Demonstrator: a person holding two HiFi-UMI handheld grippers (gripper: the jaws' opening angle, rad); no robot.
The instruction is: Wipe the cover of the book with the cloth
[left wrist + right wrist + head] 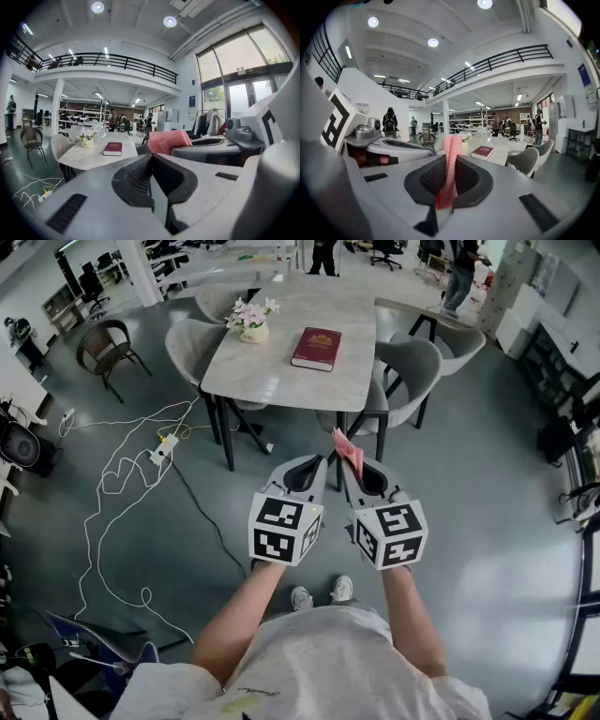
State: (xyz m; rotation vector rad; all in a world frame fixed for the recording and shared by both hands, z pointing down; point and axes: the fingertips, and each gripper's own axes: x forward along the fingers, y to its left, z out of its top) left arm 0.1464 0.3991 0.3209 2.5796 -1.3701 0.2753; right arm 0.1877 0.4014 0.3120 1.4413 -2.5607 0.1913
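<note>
Clearly the wiping itself has not begun: the book (317, 348) lies closed and flat on the pale table (281, 371), near the middle of the top and just right of a small pot of flowers (251, 322), and nothing touches its dark red cover. The person stands well back from that table, with floor and a grey chair (417, 362) between, and holds both grippers out low in front of the body, side by side and close together. The one step that looks done is the pickup of the cloth (451, 150). The right gripper (449, 165) has its jaws pressed onto this pink knitted cloth, which stands up as a narrow strip from between the pads in the right gripper view and shows as a small pink flag above the jaw tips in the head view. The left gripper (151, 161) carries nothing; its jaws are brought together with only a dark seam between them. Past them, the left gripper view shows the pink cloth close beside it and the book far off on the tabletop. By my reading nearly everything is left: getting to the table, laying the cloth flat on the cover, and passing it over the surface, perhaps with the free left gripper steadying the book so it does not slide.
</note>
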